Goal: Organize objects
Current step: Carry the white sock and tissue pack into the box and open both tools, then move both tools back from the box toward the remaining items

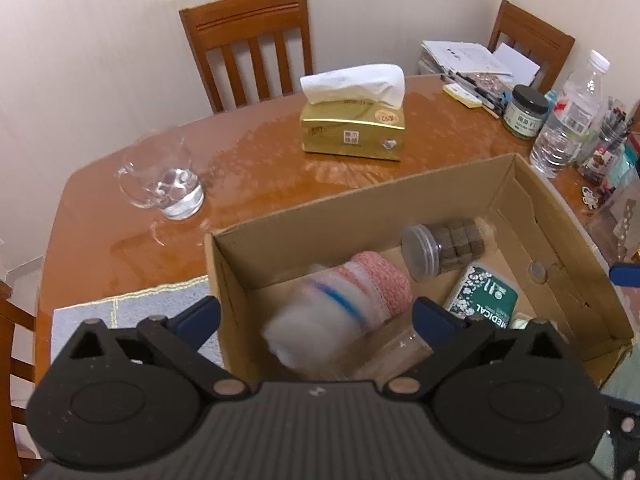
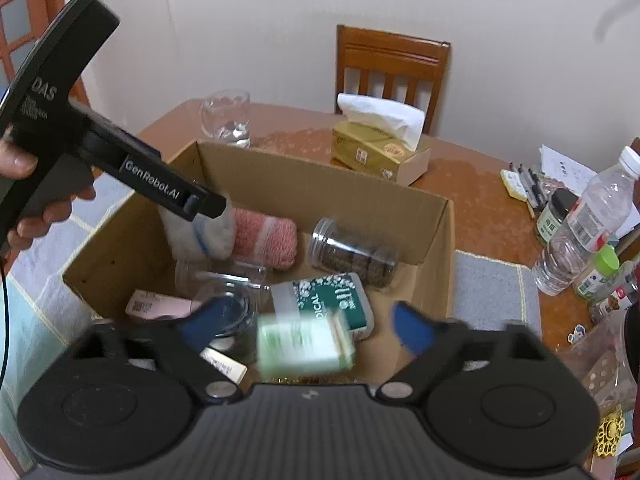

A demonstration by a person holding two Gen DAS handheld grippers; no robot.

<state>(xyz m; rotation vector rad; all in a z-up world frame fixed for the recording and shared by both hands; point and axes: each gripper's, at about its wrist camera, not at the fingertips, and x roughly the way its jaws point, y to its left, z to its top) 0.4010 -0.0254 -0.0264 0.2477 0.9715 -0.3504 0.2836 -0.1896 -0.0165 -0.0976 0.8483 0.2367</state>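
Overhead, both tongs are hanging tilted down over one cardboard box sitting on the wooden surface, partly on a pale mat.

Two chairs are standing behind the surface in the left view.

Inside the box: one pink knitted roll, one lidded clear jar of brown blocks lying on its side, one green "MEDICAL" pack, and at least one clear cup.

Left tongs are standing wide; a blurred white roll with a blue band is sitting between the blue pads, untouched by either. A hand is wrapping the left tool's handle, seen from the right view.

Right tongs are likewise standing wide, a blurred green-and-white carton lying loose between them over the box's near edge.

Around: one gold tissue box, one drinking glass with a little water, one plastic water bottle, one dark-lidded jar, a paper stack — all outside the box, none blocking the tongs.
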